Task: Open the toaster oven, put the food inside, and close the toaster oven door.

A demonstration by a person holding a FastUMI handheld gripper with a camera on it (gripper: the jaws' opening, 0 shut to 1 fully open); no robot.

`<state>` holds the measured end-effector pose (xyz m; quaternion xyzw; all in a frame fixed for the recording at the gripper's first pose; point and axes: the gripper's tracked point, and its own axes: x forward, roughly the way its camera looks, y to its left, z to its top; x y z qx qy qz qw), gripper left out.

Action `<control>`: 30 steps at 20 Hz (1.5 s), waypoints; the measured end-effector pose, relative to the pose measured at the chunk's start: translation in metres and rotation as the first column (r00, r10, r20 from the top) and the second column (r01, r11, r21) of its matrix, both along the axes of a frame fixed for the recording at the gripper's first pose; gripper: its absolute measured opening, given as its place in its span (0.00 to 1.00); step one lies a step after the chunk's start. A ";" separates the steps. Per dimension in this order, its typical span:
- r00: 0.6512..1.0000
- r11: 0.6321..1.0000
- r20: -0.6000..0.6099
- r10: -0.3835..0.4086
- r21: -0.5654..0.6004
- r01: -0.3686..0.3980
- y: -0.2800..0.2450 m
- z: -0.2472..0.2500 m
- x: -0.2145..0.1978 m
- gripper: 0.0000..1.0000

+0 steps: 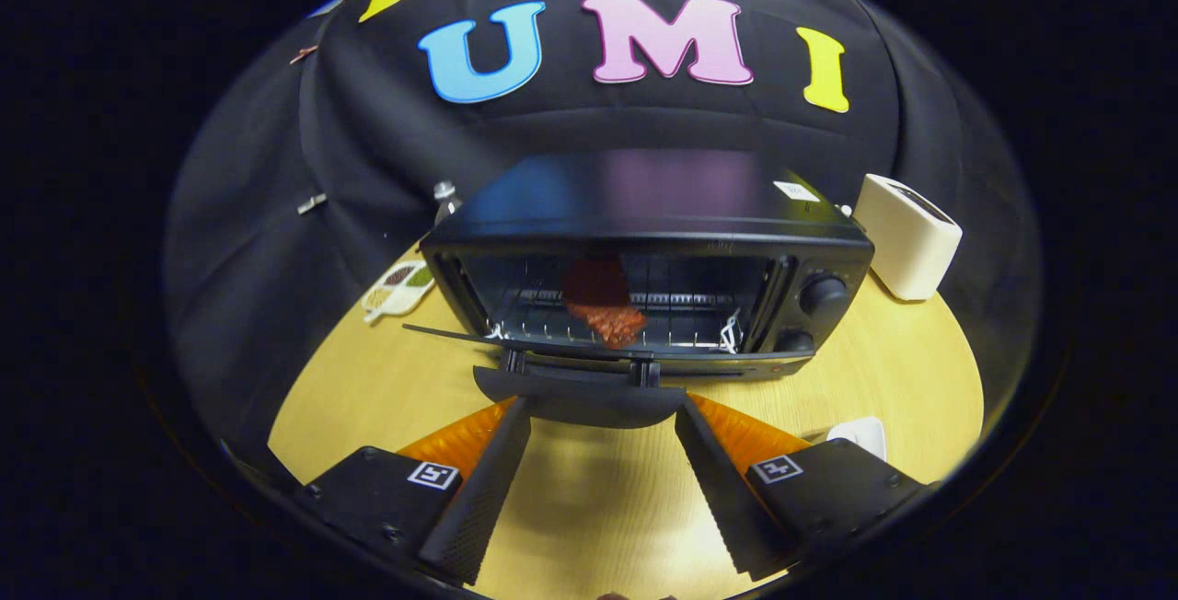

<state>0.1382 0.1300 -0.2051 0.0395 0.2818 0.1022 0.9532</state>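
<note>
Your food [603,305] already lies on the rack inside the toaster oven [644,278], and the door [580,370] hangs down flat, so only the closing is left. Your claw [598,411] is spread wide and grips nothing, its fingertips at either end of the door's handle [580,398]. Whether they touch the handle is hard to tell.

Tongs [603,411] spread wide, pointing forward

Both fingers [488,480] are held far apart and level, the tips reach forward with nothing pressed between them.
</note>
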 end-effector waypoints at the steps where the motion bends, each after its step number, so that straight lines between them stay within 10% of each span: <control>1: 1.000 1.000 0.008 -0.006 -0.025 0.006 -0.003 0.004 0.009 0.99; 10: 0.976 0.998 0.211 -0.060 -0.015 0.065 -0.034 0.108 0.022 0.98; 20: 0.838 0.970 0.512 -0.187 -0.039 0.241 -0.152 0.260 -0.012 0.98; 30: 0.810 0.948 0.512 -0.286 0.030 0.316 -0.202 0.258 -0.069 0.98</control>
